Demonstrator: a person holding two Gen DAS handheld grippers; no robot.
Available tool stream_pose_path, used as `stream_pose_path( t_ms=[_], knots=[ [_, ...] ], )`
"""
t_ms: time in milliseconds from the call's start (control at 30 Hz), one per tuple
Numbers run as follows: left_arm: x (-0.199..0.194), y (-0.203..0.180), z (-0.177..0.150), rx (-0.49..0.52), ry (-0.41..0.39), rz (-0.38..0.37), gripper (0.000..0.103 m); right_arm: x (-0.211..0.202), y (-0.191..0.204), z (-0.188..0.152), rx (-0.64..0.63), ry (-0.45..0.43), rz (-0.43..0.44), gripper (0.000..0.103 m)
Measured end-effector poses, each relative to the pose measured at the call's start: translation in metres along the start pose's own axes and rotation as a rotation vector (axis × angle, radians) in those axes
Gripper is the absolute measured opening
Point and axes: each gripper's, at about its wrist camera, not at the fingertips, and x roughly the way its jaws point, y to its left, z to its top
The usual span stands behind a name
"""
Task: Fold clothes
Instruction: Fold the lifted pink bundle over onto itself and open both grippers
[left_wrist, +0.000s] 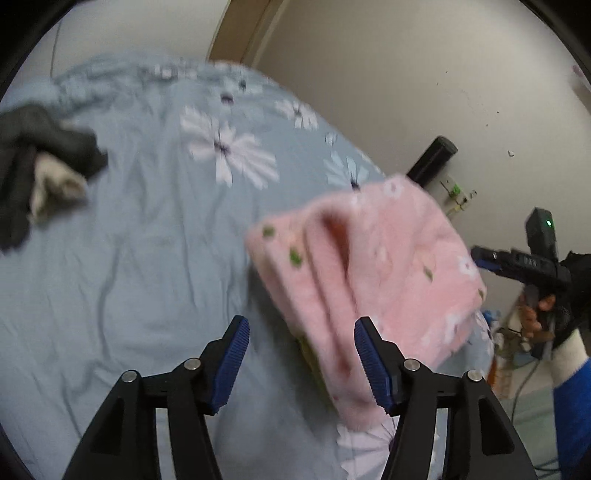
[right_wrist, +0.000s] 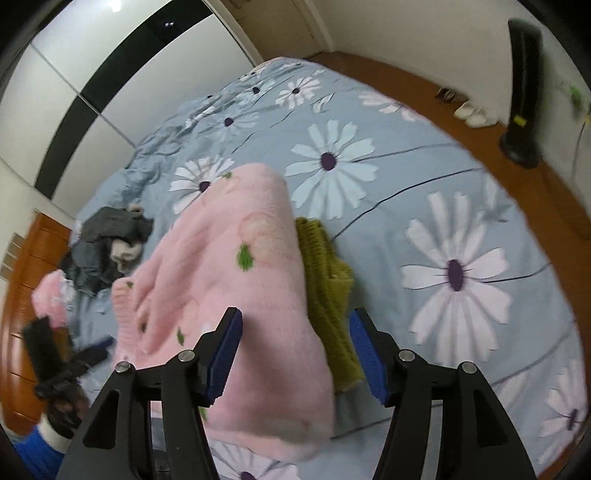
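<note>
Pink fleece garment (right_wrist: 236, 295) lies folded on the bed (right_wrist: 424, 192), both tongs standing clear of it.

Fluffy and dotted with small green leaves, the garment rests on top of an olive knitted piece (right_wrist: 328, 288) that peeks out along its right edge in the right wrist view. Left tongs (left_wrist: 301, 363) gape wide, blue pads bare, with nothing pinched between them; right tongs (right_wrist: 295, 356) stand just as wide above the near edge of the fleece, gripping nothing. Over on the daisy-print bedsheet, well apart from the fold, sits a rumpled dark grey heap (right_wrist: 107, 243) with something cream showing inside it. White shoes (right_wrist: 474, 114) wait by the far wall.
</note>
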Motion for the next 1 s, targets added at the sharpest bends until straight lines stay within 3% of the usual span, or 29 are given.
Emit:
stream_pose_path(
  t_ms=[167, 333, 467, 567, 900, 1000],
  knots=[
    [0.017, -0.053, 0.035, 0.131, -0.044, -0.030, 0.064, -0.016, 0.050, 0.005, -0.098, -0.081, 0.036, 0.062],
    [0.048, -0.088, 0.049, 0.259, -0.044, -0.012, 0.064, -0.006, 0.092, -0.012, -0.262, -0.064, 0.038, 0.062],
    [0.077, -0.068, 0.039, 0.239, 0.021, 0.027, 0.064, 0.010, 0.071, -0.031, -0.230, -0.020, -0.015, 0.062],
    [0.090, -0.052, 0.033, 0.191, 0.037, 0.020, 0.064, 0.019, 0.056, -0.045, -0.185, -0.022, 0.015, 0.062],
    [0.113, -0.049, 0.027, 0.214, 0.123, 0.054, 0.064, 0.045, 0.037, -0.055, -0.087, -0.070, 0.047, 0.062],
    [0.103, -0.057, 0.029, 0.216, 0.108, 0.061, 0.065, 0.042, 0.040, -0.054, -0.066, -0.073, 0.018, 0.062]
  ],
)
